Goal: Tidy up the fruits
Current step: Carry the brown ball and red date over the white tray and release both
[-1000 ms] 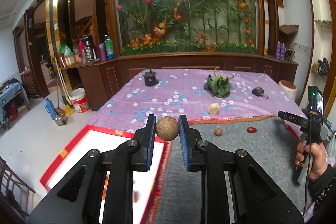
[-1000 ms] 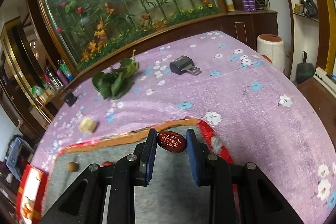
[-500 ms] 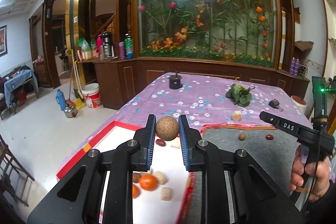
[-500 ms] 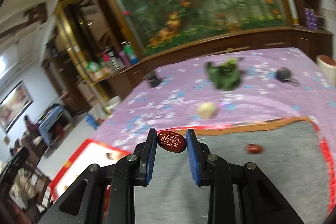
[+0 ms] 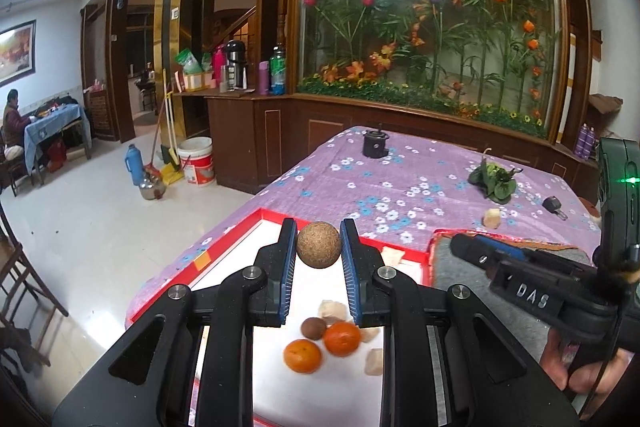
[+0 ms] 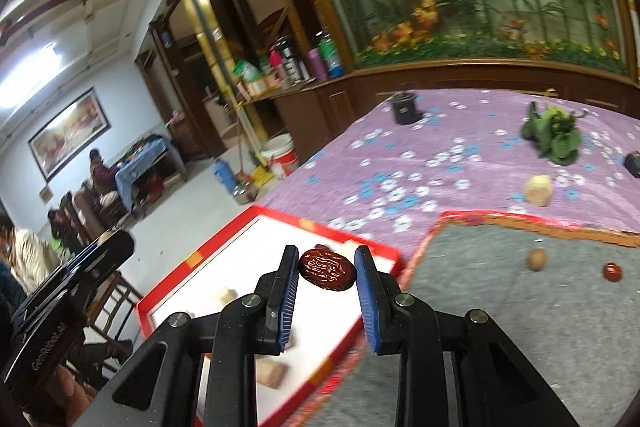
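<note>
Left gripper clamps a rough brown round fruit between its blue pads, held above the red-rimmed white tray. Below its fingers, on the tray floor: two oranges, a small dark brown fruit, several pale chunks.

Right gripper is closed on a wrinkled dark red date, held over the tray's right rim. Its body shows just right of the left gripper in the left wrist view.

Right of the tray: grey felt mat with an orange-red border. On it, ahead and to the right of the right gripper, a small tan round fruit and a red one, apart from each other.

Beyond both grippers: purple floral tablecloth. A pale chunk lies just past the mat edge; further off, a leafy green bunch, a black cup-like object, a small black device.

Room: dark wood cabinets under a glass display of artificial flowers, bottles on a counter, white bucket and brooms on the tiled floor, seated people at a blue-clothed table far left.
</note>
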Motion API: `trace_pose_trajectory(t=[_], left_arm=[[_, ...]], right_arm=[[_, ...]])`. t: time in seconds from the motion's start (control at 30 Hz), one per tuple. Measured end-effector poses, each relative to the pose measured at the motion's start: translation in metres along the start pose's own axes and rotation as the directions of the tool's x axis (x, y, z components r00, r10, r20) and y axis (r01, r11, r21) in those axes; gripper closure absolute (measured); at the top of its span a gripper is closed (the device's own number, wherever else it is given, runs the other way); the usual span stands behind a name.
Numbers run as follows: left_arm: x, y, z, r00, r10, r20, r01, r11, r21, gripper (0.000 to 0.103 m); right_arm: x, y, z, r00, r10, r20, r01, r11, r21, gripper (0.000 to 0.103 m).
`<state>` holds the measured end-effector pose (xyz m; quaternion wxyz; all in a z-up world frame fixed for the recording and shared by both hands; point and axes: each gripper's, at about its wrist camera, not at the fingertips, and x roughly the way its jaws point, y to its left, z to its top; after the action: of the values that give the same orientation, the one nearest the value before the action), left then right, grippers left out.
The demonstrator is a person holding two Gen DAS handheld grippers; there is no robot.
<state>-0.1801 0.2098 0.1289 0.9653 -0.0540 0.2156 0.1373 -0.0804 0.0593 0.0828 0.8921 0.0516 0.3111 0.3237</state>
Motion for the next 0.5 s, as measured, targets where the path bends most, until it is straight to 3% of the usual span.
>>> trace_pose_trajectory(t=[0.5], left_arm=[[0.056, 0.039, -0.032, 0.988, 0.069, -0.137, -0.074, 0.997, -0.029, 0.082]], right_arm=[[0.063, 0.045, -0.029, 0.988, 0.025, -0.151, -0.037, 0.996, -0.075, 0.076]])
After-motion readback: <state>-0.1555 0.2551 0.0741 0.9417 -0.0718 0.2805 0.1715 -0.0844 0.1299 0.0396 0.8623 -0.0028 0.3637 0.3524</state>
